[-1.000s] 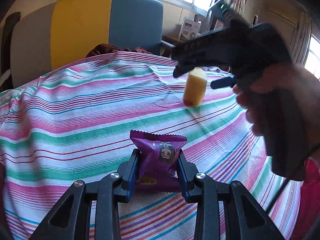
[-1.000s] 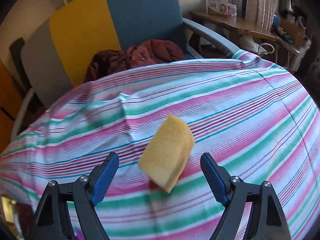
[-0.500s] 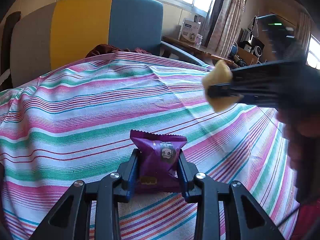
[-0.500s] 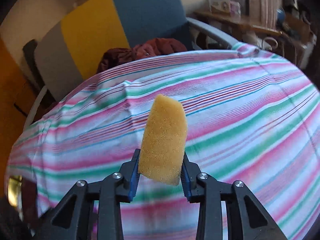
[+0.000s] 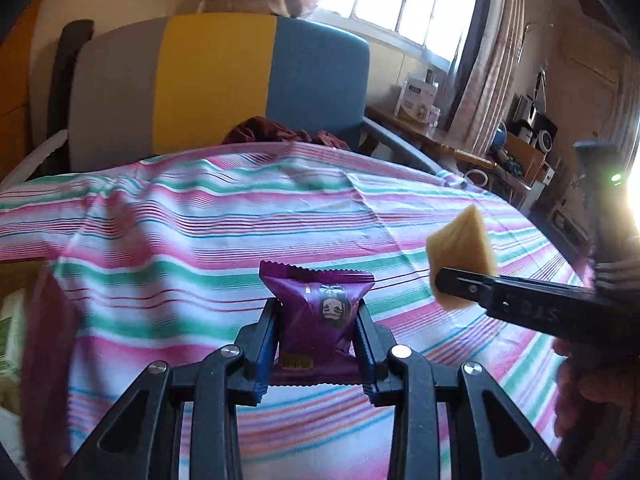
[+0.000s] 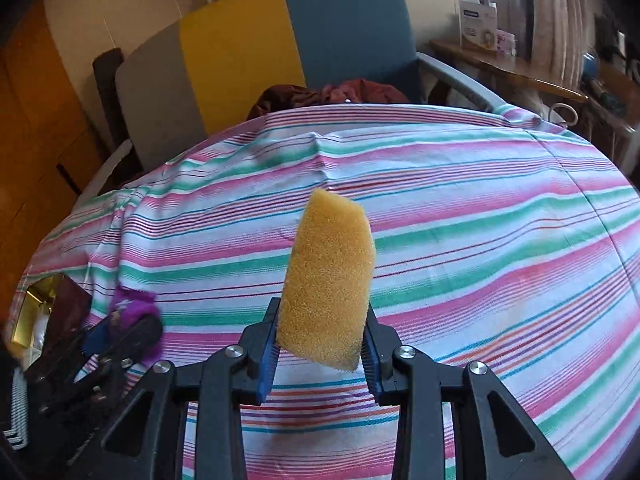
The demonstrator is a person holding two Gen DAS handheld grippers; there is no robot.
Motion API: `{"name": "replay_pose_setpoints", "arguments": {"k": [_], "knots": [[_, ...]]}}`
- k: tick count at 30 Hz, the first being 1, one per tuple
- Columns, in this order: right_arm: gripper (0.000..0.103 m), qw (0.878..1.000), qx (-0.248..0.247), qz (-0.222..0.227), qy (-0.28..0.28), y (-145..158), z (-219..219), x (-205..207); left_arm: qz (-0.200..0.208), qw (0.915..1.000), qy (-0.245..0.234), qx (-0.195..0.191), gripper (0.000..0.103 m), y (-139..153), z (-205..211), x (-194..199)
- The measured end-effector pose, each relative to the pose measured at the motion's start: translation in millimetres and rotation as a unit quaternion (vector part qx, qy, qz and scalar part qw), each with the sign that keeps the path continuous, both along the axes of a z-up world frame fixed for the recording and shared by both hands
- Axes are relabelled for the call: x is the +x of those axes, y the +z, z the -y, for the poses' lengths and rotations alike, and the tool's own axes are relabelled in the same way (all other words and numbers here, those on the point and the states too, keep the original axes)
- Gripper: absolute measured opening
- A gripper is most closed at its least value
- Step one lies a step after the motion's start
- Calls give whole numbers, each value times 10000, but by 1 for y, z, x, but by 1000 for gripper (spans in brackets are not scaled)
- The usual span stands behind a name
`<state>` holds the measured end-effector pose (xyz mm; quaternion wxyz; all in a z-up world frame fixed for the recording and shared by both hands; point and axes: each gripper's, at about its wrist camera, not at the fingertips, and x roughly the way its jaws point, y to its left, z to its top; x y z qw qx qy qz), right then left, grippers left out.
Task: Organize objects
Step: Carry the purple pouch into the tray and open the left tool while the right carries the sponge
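A purple snack packet (image 5: 316, 320) sits pinched in my left gripper (image 5: 316, 354), lifted above the striped tablecloth (image 5: 200, 240). My right gripper (image 6: 322, 346) is shut on a yellow sponge (image 6: 328, 280), which stands upright between the blue pads, off the cloth. In the left wrist view the sponge (image 5: 462, 258) and the right gripper (image 5: 456, 286) come in from the right, held by a hand (image 5: 592, 396). In the right wrist view the left gripper (image 6: 120, 332) with the purple packet (image 6: 130, 310) shows at the lower left, blurred.
A chair (image 5: 224, 84) in grey, yellow and blue stands behind the table with dark red clothes (image 6: 332, 94) on its seat. A wooden side table with a white box (image 5: 416, 98) lies at the back right. The tablecloth's left edge (image 6: 52, 272) drops off beside dark objects.
The right gripper closed on the yellow sponge and lifted it off the cloth, then carried it sideways. The left gripper rose a little with the purple packet still in it.
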<state>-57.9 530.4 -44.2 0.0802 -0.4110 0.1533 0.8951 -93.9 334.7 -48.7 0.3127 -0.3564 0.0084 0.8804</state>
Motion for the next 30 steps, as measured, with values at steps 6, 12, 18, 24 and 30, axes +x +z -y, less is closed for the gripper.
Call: {"name": "replay_pose_setpoints", "arguments": {"k": [6,12,18,24,30], "knots": [[36,9999,-96,-42,22,1,4,2,-126,9993,270,210,34,33,46,16],[36,9995,36,-157,281,5,19,3,-71,9968,723,323,34,52,105,12],[36,9977,262,-171,600,3,40,1,442,9900,1194,601,34,58,170,2],[36,9956,370,-261,822,4,51,3,1224,9688,1387,1651,35,62,240,-14],[36,9946,544,-284,834,10,58,4,1462,9536,2200,1443,35,48,299,-49]]}}
